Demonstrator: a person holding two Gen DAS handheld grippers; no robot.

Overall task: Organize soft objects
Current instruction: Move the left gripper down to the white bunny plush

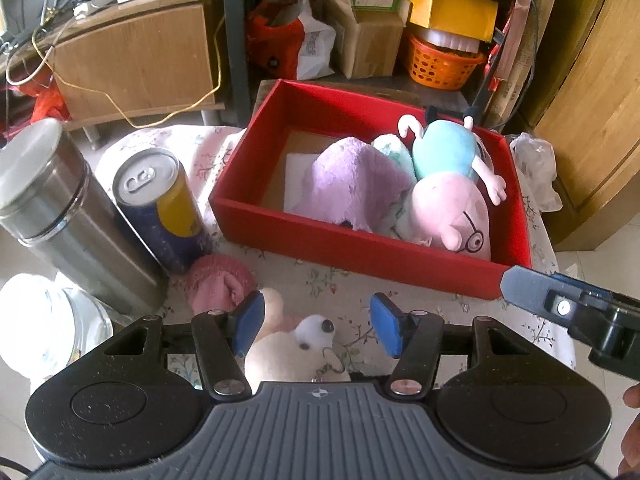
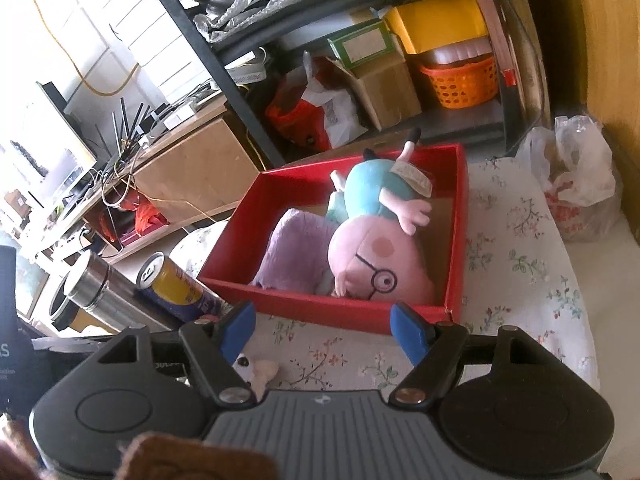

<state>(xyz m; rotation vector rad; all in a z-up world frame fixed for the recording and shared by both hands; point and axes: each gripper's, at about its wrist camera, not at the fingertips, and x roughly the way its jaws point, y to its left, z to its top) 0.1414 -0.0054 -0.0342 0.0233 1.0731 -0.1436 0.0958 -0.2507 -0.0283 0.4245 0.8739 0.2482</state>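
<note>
From your left wrist view, you are at the pick-up step: the left gripper (image 1: 318,326) hangs over the cream plush toy (image 1: 296,348) on the near part of the flowered tablecloth (image 1: 400,284). Its blue pads stand apart on either side of the toy's head, released; the left pad looks to be against the fur, though I cannot tell if it touches. I judge that your next move is to lower a little, centre the jaws on the body, then squeeze and carry it to the red box (image 1: 360,248) beyond. The toy is pale and fluffy, with a dark eye and nose and a small metal ring by its neck. A pink knitted piece (image 1: 218,280) lies just left of it, beside the drinks can (image 1: 160,208) and the steel flask (image 1: 52,208). The box already holds a pink pig plush (image 1: 452,208) and a lilac cloth (image 1: 356,188), with room at its left.

From your right wrist view, the right gripper (image 2: 326,336) is spread and holds nothing, poised near the box's near wall. Only a scrap of the cream toy shows, low at the left.
</note>
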